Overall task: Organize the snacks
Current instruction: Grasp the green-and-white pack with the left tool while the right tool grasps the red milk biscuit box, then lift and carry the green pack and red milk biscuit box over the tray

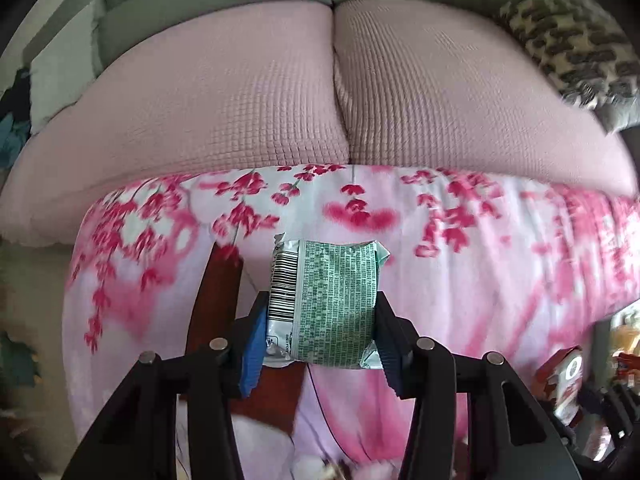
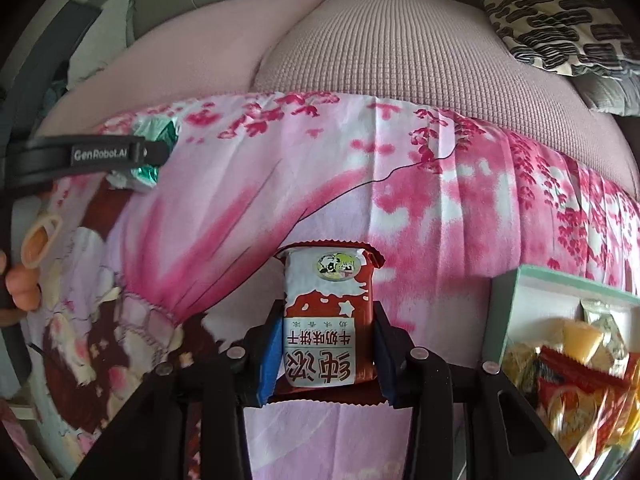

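Observation:
My left gripper [image 1: 318,326] is shut on a green and white snack packet [image 1: 328,300], held back side up with its barcode showing, above the pink flowered cloth [image 1: 460,280]. In the right wrist view my right gripper [image 2: 326,354] is shut on a red and white biscuit packet [image 2: 328,320] with Chinese print. The left gripper [image 2: 160,152] with its green packet [image 2: 154,132] also shows at the left of that view, a person's hand [image 2: 20,280] behind it. A pale green box [image 2: 516,312] with several snack packets [image 2: 572,380] stands at the lower right.
A sofa with pink waffle-cloth cushions [image 1: 440,92] lies behind the flowered cloth. A black and cream patterned pillow [image 2: 552,20] rests at the back right. The other red packet [image 1: 564,384] and the snack box show at the right edge of the left wrist view.

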Motion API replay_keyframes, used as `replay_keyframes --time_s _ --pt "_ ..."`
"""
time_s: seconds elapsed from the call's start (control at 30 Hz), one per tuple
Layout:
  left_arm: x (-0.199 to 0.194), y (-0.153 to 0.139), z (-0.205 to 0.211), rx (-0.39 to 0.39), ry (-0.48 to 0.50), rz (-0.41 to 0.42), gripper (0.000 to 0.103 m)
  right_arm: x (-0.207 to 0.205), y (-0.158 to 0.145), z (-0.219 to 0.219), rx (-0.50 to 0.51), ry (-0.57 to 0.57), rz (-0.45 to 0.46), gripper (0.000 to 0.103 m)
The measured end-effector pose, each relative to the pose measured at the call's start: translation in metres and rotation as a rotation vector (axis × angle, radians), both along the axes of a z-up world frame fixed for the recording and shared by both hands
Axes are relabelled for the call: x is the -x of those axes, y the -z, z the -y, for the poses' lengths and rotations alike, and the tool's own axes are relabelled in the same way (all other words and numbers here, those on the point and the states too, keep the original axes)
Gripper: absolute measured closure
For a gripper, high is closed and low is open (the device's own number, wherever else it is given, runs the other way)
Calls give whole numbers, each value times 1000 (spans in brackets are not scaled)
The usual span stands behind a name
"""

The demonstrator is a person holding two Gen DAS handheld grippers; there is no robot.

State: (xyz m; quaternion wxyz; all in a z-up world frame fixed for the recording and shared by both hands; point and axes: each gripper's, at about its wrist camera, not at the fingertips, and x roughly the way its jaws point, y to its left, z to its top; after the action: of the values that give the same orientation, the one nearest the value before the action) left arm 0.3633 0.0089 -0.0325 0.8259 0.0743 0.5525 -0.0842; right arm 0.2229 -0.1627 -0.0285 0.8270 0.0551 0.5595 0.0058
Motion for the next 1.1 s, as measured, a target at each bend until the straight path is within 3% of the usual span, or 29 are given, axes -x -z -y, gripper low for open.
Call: replay_keyframes --time_s 0.23,0.63,0.77,1.1 --pt "77 -35 -1 126 -113 45 53 50 -26 3 -11 35 65 61" --pt "191 -56 37 304 -174 78 53 146 -38 43 -77 228 148 61" --pt "217 -59 55 299 -158 91 53 164 -40 56 -64 262 165 61" --pt "237 -59 87 249 -115 114 53 183 -48 83 -110 311 211 61"
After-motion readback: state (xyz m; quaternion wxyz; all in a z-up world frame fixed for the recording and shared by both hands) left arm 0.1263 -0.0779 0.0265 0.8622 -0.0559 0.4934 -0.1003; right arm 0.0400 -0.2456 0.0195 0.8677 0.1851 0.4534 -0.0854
